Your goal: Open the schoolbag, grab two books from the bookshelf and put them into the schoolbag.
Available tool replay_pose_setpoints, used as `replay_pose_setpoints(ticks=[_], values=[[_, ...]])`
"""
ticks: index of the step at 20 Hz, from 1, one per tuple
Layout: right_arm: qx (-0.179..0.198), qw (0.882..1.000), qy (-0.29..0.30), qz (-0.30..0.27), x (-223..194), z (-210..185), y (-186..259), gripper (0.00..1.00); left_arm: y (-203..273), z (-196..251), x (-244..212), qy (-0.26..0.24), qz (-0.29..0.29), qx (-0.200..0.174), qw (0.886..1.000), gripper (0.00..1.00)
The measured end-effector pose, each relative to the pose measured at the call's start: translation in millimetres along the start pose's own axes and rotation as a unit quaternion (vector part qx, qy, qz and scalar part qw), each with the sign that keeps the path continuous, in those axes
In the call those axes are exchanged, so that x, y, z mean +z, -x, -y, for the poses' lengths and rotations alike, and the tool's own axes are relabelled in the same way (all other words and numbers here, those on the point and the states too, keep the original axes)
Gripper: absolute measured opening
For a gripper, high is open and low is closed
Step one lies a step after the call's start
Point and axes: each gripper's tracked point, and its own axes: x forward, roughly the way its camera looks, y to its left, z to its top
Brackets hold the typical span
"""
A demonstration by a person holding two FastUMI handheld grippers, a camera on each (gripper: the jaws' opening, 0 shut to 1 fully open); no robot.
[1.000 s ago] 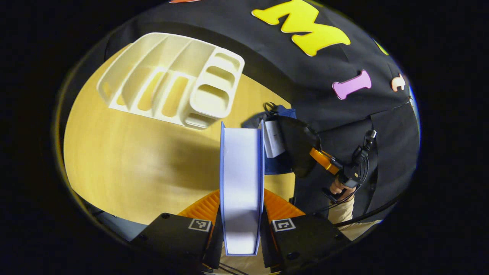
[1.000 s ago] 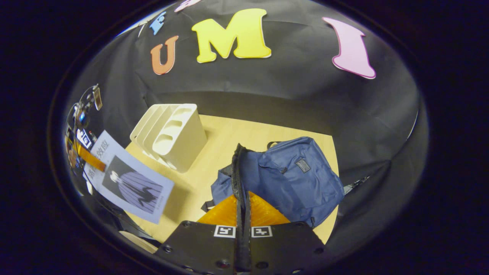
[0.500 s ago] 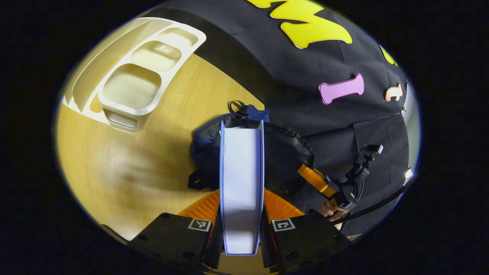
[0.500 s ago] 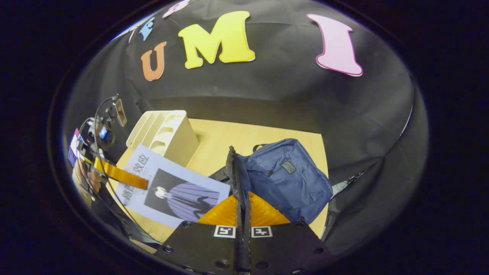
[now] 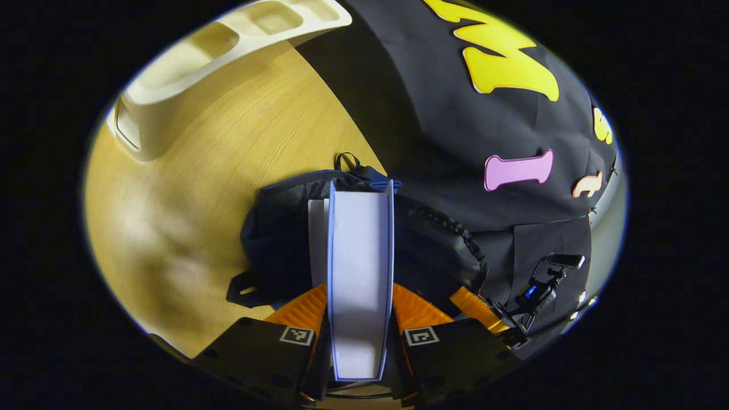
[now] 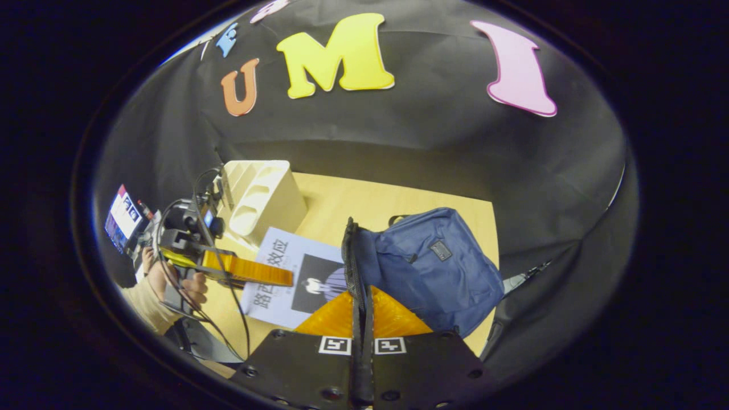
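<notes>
The left gripper [image 5: 360, 341] has its fingers clamped on a stiff, thick book [image 5: 360, 273] at frame centre, over the limp schoolbag [image 6: 438, 267] – whose mouth edge the right gripper [image 6: 362, 364] pinches open – so grip the covers.

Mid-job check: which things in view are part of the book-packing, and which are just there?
In the job:
- book, held by left hand-held gripper
- schoolbag, edge held by right hand-held gripper
- bookshelf
- another book inside the bag

Just there:
- table
</notes>
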Motion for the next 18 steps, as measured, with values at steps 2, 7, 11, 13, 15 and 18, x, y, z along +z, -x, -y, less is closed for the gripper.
replay_pose_setpoints(ticks=[2, 7, 11, 13, 15, 18], values=[[0.009, 1.000, 0.014, -0.005, 0.7, -6.8, -3.8, 0.00, -10.5, -2.3, -1.7, -0.002, 0.015, -0.009, 1.000, 0.44], [0.037, 0.997, 0.060, -0.019, 0.4, -29.4, -13.9, 0.00, -52.3, -2.2, -2.3, 0.008, 0.053, -0.053, 0.997, 0.44], [0.049, 0.995, 0.086, -0.033, -0.9, -37.9, -19.3, 0.00, -91.6, 2.3, 1.9, 0.021, 0.076, -0.089, 0.993, 0.43], [0.054, 0.994, 0.089, -0.036, 0.9, -42.3, -21.3, 0.00, -108.2, 3.3, 1.4, 0.029, 0.081, -0.104, 0.991, 0.43], [0.056, 0.994, 0.090, -0.036, 1.5, -43.8, -22.8, 0.03, -125.2, 7.0, 5.4, 0.036, 0.084, -0.118, 0.989, 0.43], [0.057, 0.993, 0.099, -0.030, 4.1, -47.6, -21.0, 0.00, -152.9, 12.0, 6.5, 0.034, 0.082, -0.135, 0.987, 0.43]])
